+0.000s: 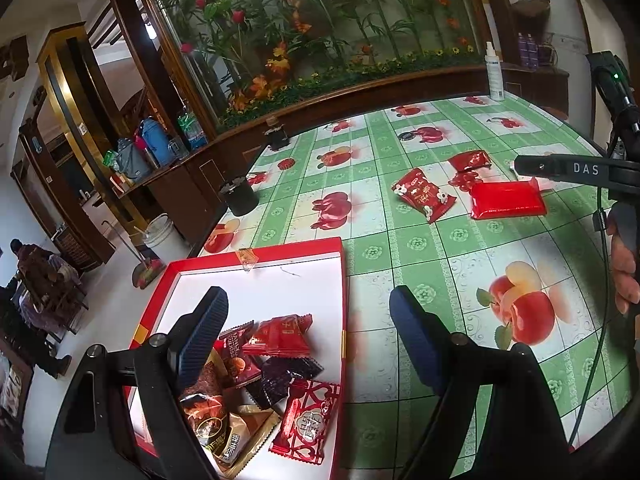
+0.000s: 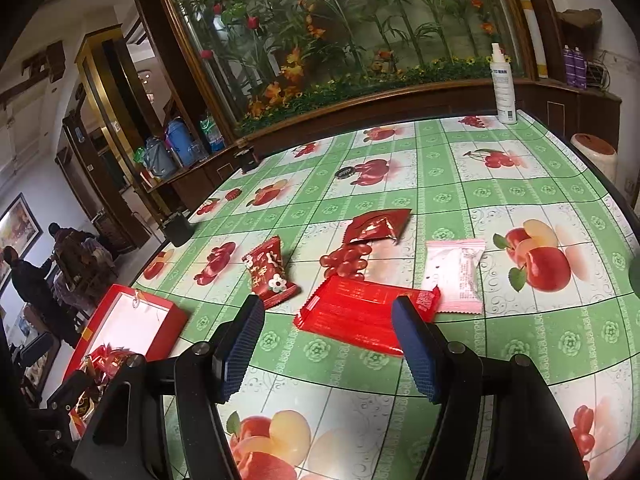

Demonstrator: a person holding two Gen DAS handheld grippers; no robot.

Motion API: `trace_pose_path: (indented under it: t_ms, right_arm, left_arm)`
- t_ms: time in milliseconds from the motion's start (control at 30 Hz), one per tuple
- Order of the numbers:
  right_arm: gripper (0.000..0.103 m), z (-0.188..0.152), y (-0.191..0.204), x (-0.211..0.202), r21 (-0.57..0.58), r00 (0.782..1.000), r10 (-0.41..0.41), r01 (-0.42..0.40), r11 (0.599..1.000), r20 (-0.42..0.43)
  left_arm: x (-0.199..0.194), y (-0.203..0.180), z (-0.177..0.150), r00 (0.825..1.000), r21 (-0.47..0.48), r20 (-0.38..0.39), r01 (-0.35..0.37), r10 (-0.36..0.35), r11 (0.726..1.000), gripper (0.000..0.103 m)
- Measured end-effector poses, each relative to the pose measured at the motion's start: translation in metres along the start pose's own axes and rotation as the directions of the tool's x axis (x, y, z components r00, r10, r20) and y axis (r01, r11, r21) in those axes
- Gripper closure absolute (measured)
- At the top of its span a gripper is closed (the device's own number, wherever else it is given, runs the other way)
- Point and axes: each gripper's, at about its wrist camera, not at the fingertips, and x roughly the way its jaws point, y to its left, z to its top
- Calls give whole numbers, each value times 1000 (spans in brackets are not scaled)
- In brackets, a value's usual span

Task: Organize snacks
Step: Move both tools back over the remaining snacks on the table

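Your left claw (image 1: 308, 336) released, empty, above red tray (image 1: 338, 280) at bench (image 2: 480, 184) edge; tray holds heap of snack packets (image 1: 276, 364). Your right claw (image 2: 326, 346) released, empty, just short of flat red packet (image 2: 352, 312). Pink packet (image 2: 454, 276) touching its right side; flowered red packet (image 2: 270, 272) and crumpled red packet (image 2: 378, 224) loose nearby.

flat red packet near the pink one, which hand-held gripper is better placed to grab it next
Right. The right hand-held gripper is open with the flat red packet just ahead between its fingers. The left hand-held gripper hangs open over the red box, well away from that packet.
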Motion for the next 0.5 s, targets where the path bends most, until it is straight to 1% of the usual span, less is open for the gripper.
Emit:
trace_pose_path:
  t_ms: [133,267,333,400,500]
  right_arm:
    - [35,2,-6,4,-8,1000,-27,27,1000,-7]
    - [35,8,-21,14,-3,998,-65,65,998,-19]
    - [35,12,-36,20,27,996,-85,86,996,-27]
    - [35,17,-51,27,67,995,-88,91,994,-36]
    - [35,23,-64,39,96,995,-85,89,991,-51]
  left_arm:
    - [6,-3,-1,1000,3,-16,14,-13,1000,19]
    - [16,-13,-6,998,20,-54,45,-44,999,20]
    - [21,-20,-9,995,30,-73,65,-62,997,20]
    - [27,-27,-12,992,39,-93,86,-82,996,20]
    - [34,-39,-17,987,61,-119,112,-104,992,20]
